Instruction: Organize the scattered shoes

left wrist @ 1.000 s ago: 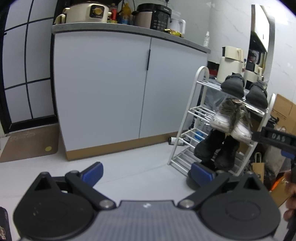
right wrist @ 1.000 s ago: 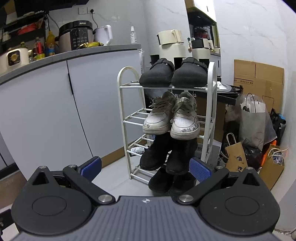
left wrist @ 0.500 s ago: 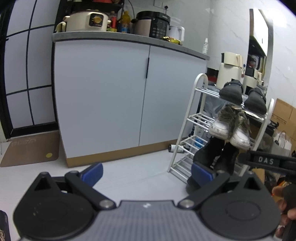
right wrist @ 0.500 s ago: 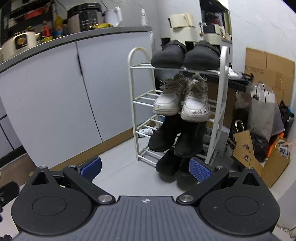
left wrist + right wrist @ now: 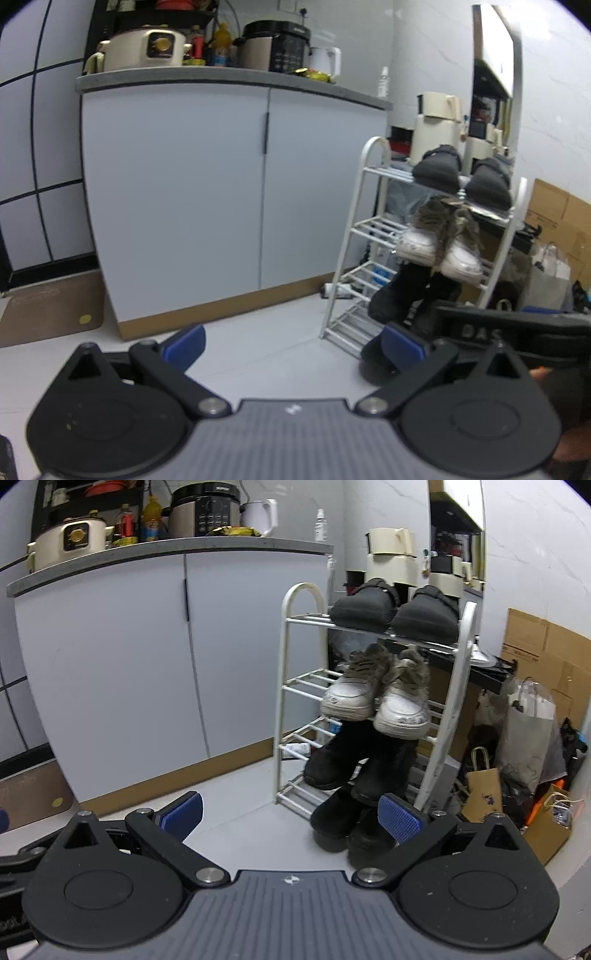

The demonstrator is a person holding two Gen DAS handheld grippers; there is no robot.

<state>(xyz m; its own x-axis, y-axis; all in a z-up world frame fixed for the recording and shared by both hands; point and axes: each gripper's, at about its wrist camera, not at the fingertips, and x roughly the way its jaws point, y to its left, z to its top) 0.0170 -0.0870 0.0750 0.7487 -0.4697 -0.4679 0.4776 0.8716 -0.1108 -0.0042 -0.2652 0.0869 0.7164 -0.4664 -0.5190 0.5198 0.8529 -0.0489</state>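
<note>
A white wire shoe rack stands on the floor right of the cabinet. Black clogs rest on its top shelf. White sneakers sit on the second shelf. Black boots fill the third, and another black pair stands at the bottom. My left gripper and my right gripper are both open, empty, and well short of the rack. In the left wrist view the right gripper's black body crosses the lower right.
A white two-door cabinet carries cookers and a kettle on its grey top. Paper bags and cardboard boxes crowd the floor right of the rack. A brown mat lies at the left. Grey floor lies open before me.
Both grippers have drawn back and shifted left, so the rack looks smaller and sits further right. The right gripper's body now crosses lower in the left wrist view.
</note>
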